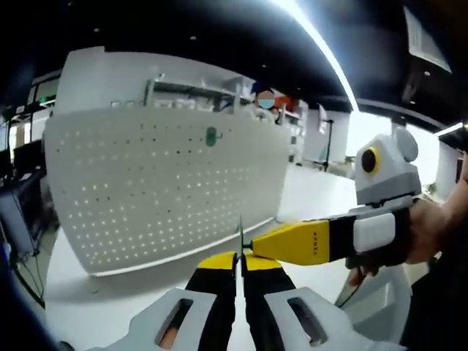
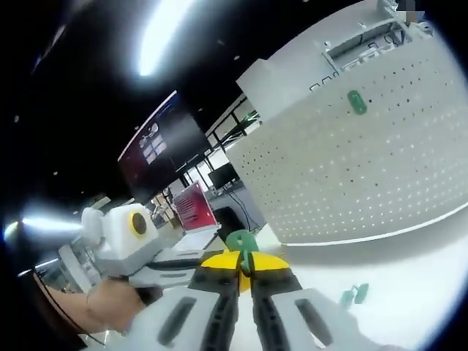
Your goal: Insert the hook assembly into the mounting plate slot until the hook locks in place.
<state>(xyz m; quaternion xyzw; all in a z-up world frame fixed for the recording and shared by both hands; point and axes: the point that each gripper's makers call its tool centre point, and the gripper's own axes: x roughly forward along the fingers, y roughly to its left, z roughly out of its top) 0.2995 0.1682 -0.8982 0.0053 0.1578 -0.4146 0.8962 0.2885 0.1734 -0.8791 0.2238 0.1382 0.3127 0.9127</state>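
One green hook (image 2: pixel 357 102) already seated on pegboard (image 2: pixel 365 168); second hook (image 2: pixel 241 245) pinched in right gripper (image 2: pixel 244 272) short of it, left gripper (image 1: pixel 240 265) closed, contents indiscernible.

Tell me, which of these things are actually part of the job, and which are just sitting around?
Part of the job:
white pegboard
green hook held in the right gripper
green hook already on the board
left gripper

Just sitting around:
spare green piece on the table
red screen
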